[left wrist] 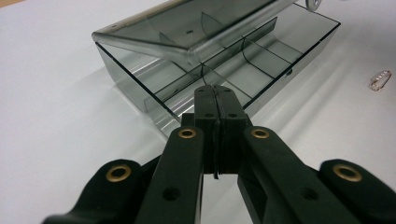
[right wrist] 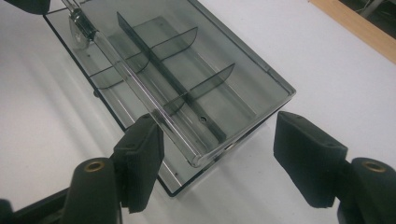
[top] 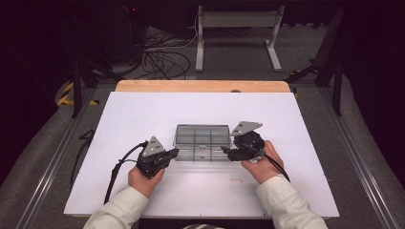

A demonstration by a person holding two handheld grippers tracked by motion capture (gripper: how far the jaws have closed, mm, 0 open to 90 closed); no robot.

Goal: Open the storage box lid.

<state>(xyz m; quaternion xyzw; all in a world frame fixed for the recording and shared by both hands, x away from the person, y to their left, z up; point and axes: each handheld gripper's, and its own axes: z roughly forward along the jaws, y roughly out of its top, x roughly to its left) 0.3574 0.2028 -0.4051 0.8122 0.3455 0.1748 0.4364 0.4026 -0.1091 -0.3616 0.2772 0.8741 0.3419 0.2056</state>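
Observation:
A smoky clear plastic box (top: 201,140) with inner dividers sits mid-table. Its lid (left wrist: 187,28) is tilted up, partly raised over the tray. My left gripper (top: 175,153) is at the box's left end, shut with nothing between its jaws; in the left gripper view its tip (left wrist: 215,95) points at the box's near wall (left wrist: 154,105). My right gripper (top: 226,151) is at the box's right end, open. In the right gripper view (right wrist: 217,123) the lid's rounded front rim (right wrist: 140,93) ends between the jaws, close beside one finger (right wrist: 140,158); the other finger (right wrist: 306,158) stands apart.
A small metal pin (top: 233,180) lies on the white table (top: 143,109) in front of the box, near my right wrist; it also appears as the pin (left wrist: 380,80) in the left gripper view. A wooden strip (top: 200,86) borders the table's far edge.

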